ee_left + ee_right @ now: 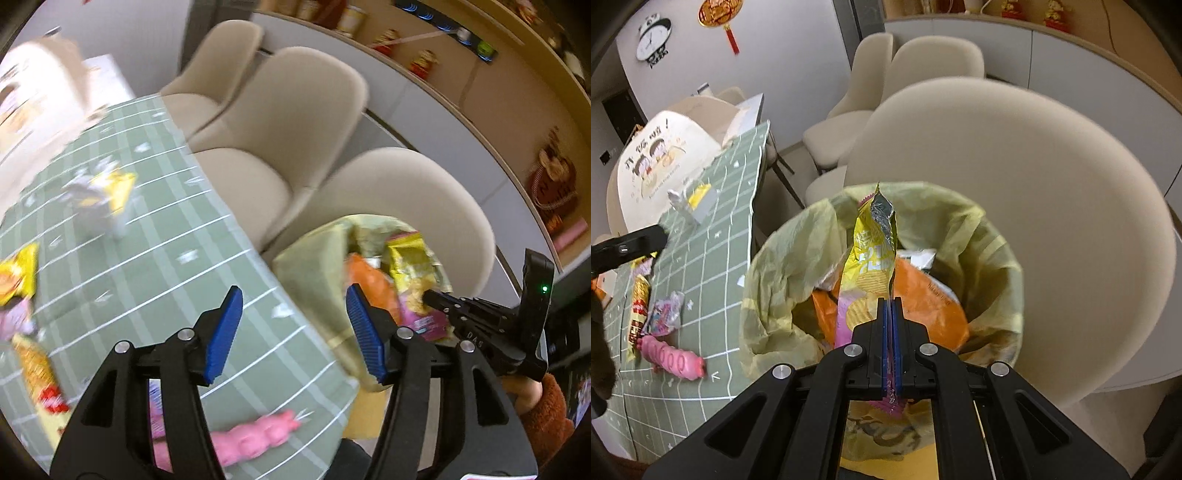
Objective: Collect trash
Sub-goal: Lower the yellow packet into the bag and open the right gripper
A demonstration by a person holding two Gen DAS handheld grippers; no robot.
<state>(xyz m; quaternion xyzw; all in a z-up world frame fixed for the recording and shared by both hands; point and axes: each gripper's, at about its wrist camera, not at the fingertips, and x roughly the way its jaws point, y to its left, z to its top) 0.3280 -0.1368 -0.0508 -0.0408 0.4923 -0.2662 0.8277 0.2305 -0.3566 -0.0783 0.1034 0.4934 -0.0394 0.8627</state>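
Observation:
My right gripper [891, 306] is shut on a yellow chip bag [870, 254] and holds it over the bin lined with a yellow-green bag [783, 258]; an orange wrapper [923, 295] lies inside. In the left wrist view the bin [310, 266] stands beside the table and the right gripper [428, 295] reaches over it. My left gripper [295, 328] is open and empty above the table's edge. Wrappers remain on the green checked tablecloth [147, 258]: a pink one [255, 435], a yellow and silver one [103, 192], a yellow one [18, 277], a red and yellow one [37, 373].
Beige chairs [295, 122] stand along the table's far side, one [1015, 206] right behind the bin. A white printed box or bag [661, 158] sits at the table's far end. A curved shelf [480, 92] with figurines runs along the wall.

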